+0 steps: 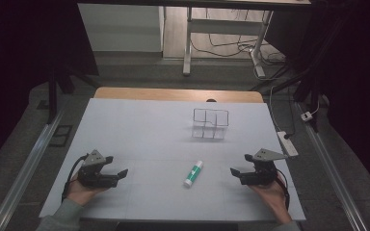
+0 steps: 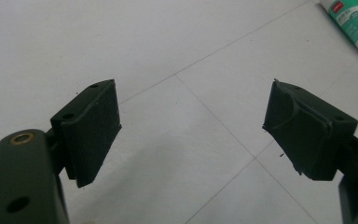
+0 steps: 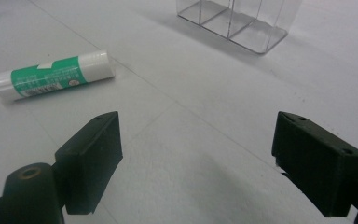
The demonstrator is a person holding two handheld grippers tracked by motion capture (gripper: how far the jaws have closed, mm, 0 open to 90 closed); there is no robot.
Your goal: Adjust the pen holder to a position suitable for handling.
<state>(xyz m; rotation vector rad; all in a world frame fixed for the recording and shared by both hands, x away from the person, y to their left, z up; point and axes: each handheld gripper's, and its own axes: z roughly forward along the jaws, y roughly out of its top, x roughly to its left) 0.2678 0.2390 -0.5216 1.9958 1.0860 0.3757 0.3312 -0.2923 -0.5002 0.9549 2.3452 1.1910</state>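
Observation:
A green and white glue stick (image 1: 193,173) lies flat on the white table sheet (image 1: 149,134), between my two grippers. It also shows at the top right of the left gripper view (image 2: 349,21) and at the upper left of the right gripper view (image 3: 53,74). A clear plastic organizer with compartments (image 1: 211,123) stands farther back; its base appears at the top of the right gripper view (image 3: 237,21). My left gripper (image 1: 116,172) rests at the left, open and empty (image 2: 191,126). My right gripper (image 1: 238,165) rests at the right, open and empty (image 3: 196,154).
A white power strip (image 1: 287,143) lies at the table's right edge. Beyond the wooden back edge (image 1: 178,94) are desk legs and cables on the floor (image 1: 231,48). Metal rails run along both sides of the table.

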